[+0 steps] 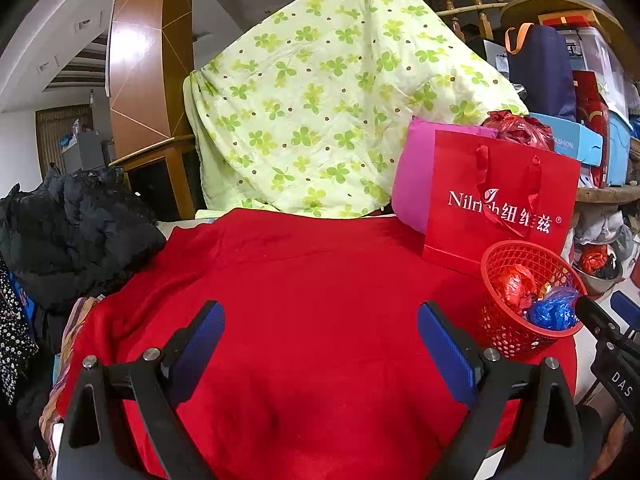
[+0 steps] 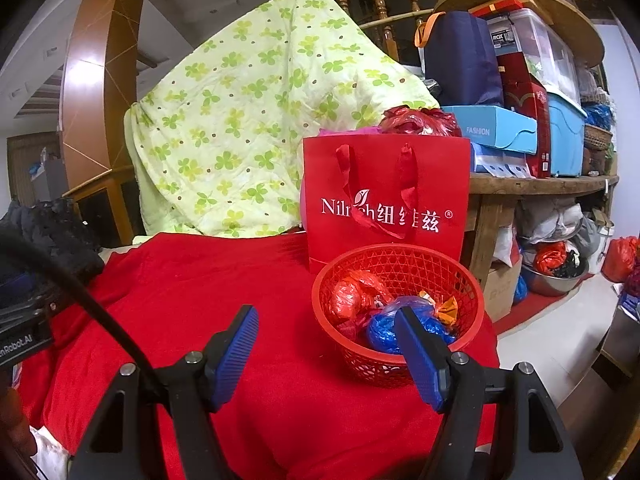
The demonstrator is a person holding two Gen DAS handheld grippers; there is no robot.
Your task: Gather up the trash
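Both hand-held grippers [image 1: 320, 344] [image 2: 326, 354] level, jaws spread.

One basket [image 2: 400, 280], three wrappers (one blue [image 2: 384, 330])

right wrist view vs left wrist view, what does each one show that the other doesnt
Only the right wrist view shows the orange crumpled wrapper in the red plastic mesh basket, plus the wooden shelf legs and white floor beyond.

Only the left wrist view shows the big black padded jacket pile and the pink cushion broadly.

Both share the red cloth, the basket with red crumpled bag and blue crumpled bag, the red paper gift bag, the green clover quilt, and open empty grippers: left, right.
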